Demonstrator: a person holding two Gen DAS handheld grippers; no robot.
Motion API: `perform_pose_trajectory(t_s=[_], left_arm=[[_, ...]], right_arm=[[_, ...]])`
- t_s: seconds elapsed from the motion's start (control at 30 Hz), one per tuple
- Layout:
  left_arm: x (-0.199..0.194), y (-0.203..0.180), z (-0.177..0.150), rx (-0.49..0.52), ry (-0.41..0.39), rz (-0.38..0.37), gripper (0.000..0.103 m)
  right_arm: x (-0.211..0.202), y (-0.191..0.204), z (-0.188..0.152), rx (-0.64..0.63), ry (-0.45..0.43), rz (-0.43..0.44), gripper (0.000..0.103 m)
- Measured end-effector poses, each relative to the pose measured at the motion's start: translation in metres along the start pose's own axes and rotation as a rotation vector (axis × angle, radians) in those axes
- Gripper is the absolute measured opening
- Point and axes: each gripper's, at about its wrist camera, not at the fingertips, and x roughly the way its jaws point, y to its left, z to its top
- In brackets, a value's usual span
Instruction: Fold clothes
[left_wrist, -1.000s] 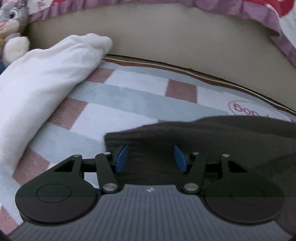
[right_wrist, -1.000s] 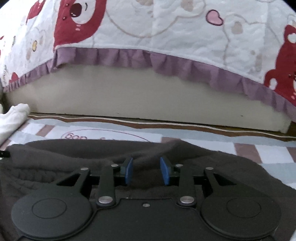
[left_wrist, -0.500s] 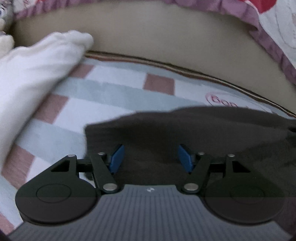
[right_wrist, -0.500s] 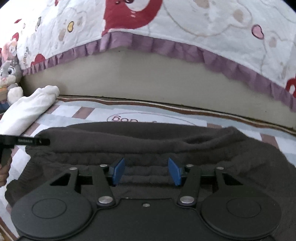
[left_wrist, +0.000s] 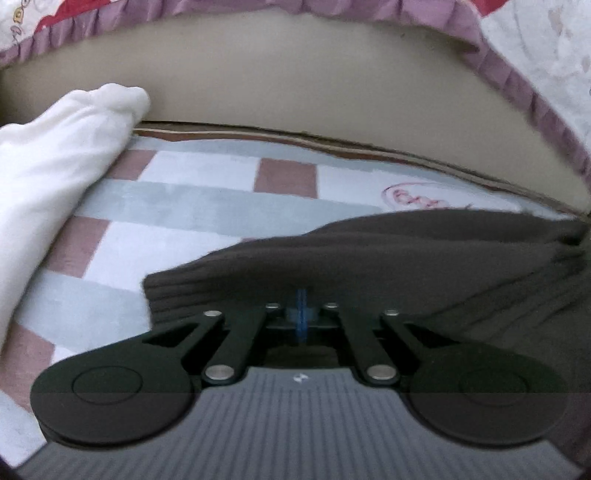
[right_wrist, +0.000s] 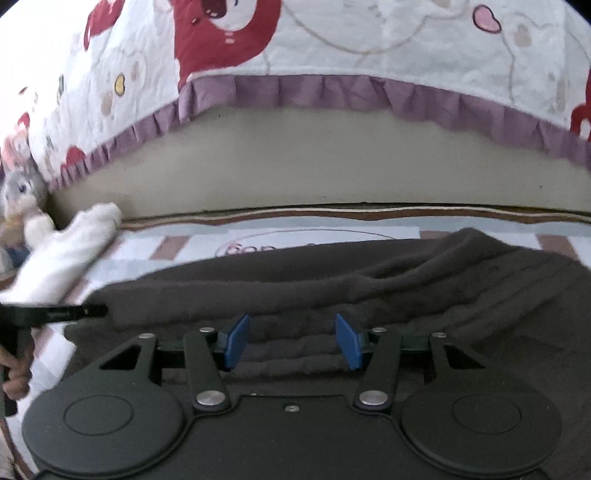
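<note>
Left wrist view: we see the left hand-held gripper (left_wrist: 301, 314) with its blue pads now pressed together over the ribbed edge of the dark sweater (left_wrist: 369, 266); a second ago they stood wide apart. We judge this a pinch for the next fold, but whether cloth is truly caught is hidden. The right hand-held gripper (right_wrist: 291, 341) has just opened to a middle width above the sweater's folds, holding nothing. The sweater lies on the checked rug (left_wrist: 184, 206), below the bed (right_wrist: 332, 166); a white garment (left_wrist: 55, 155) lies left of it, partly cut off.
</note>
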Motion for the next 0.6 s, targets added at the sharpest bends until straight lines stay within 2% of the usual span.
perform_pose_trajectory(t_s=[0.07,0.13,0.23,0.33,0.43,0.47,0.57,0.6], left_arm=[[-0.010,-0.005,0.002,0.013,-0.025,0.009,0.000],[-0.027,-0.007,0.005,0.010,-0.065,-0.030,0.000],[-0.054,-0.010,0.006,-0.011,-0.086,-0.154,0.000],[-0.069,-0.017,-0.003,0.000,-0.042,-0.234,0.000],[-0.061,-0.019,-0.006,0.004,-0.017,-0.132,0.004],[-0.054,-0.014,-0.004,-0.015,-0.013,-0.090,0.009],[-0.029,0.002,0.004,-0.066,-0.013,0.018,0.032],[-0.021,0.007,0.006,-0.064,-0.028,0.051,0.033]], right_arm=[[0.004,-0.002,-0.001,-0.013,0.003,-0.004,0.057],[0.008,-0.005,-0.003,-0.025,0.011,-0.015,0.057],[0.012,-0.011,-0.004,-0.008,0.015,-0.021,0.057],[0.011,-0.015,-0.002,0.010,0.001,-0.009,0.057],[0.011,-0.015,0.001,0.007,-0.009,-0.011,0.057],[0.012,-0.016,0.001,0.006,-0.010,-0.016,0.057],[0.015,-0.022,0.000,0.016,-0.006,-0.048,0.057],[0.015,-0.024,-0.001,0.020,-0.007,-0.061,0.057]])
